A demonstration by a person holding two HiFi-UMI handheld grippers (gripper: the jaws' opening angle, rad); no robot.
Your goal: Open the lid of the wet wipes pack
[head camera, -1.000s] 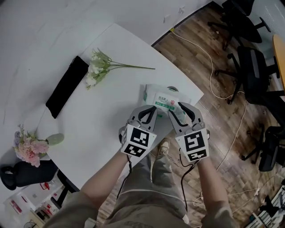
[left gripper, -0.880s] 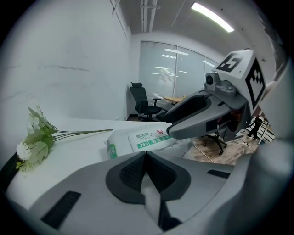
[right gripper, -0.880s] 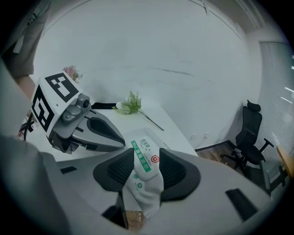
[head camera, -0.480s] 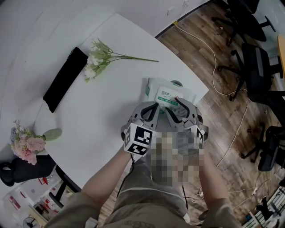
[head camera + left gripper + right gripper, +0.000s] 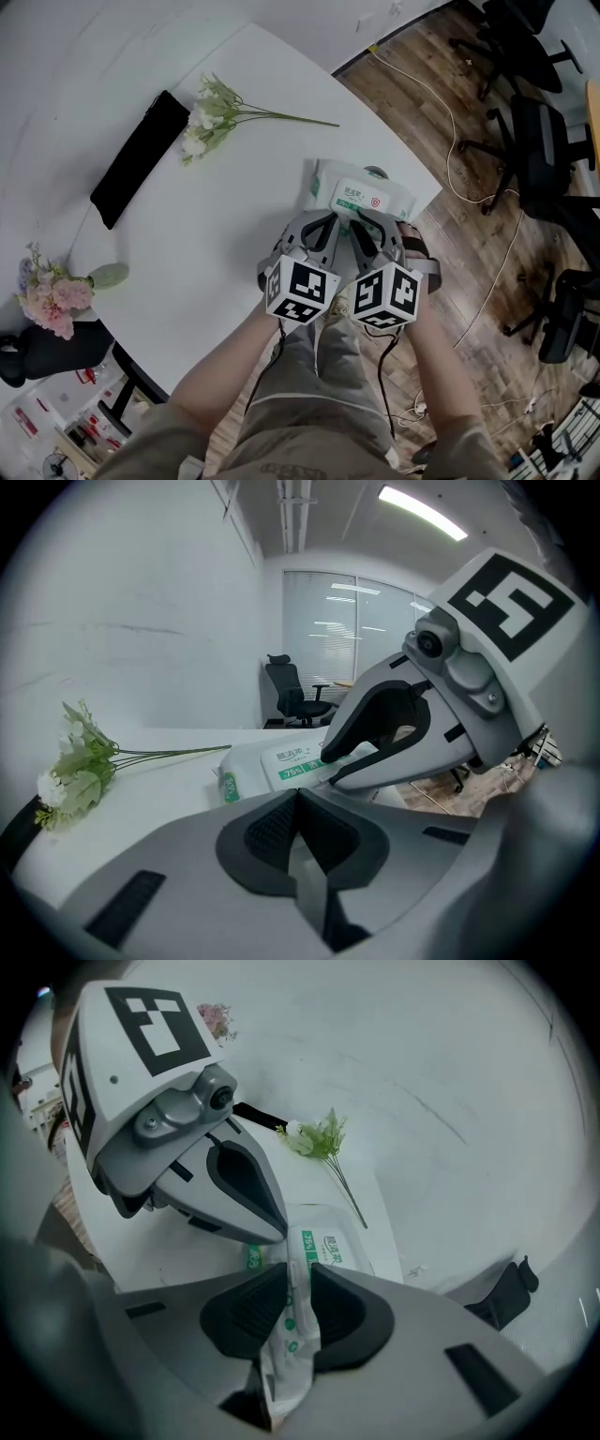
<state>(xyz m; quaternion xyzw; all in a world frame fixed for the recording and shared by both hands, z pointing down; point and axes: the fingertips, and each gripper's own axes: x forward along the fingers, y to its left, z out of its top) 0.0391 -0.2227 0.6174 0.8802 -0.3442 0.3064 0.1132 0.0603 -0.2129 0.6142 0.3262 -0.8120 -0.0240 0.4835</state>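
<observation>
Pink flowers (image 5: 52, 300): far left, well apart from the work.
Black case (image 5: 141, 157): flat on the white table (image 5: 216, 253), left of centre.
White flower sprig (image 5: 211, 117): beside the case, stem pointing right.
Left gripper (image 5: 297, 792): jaws together and empty, tip at the pack's near edge.
Wet wipes pack (image 5: 370, 195): at the table's right corner, just ahead of both grippers.
Lid (image 5: 359, 199): label flap on the top face, apparently still flat.
Right gripper (image 5: 298, 1274): jaws closing, pinching a fold of the pack's film.
Handling: judged light, soft, slippery film; likely to slide or lift unless pinned.
Hold: the flap's free edge; pin the body.
</observation>
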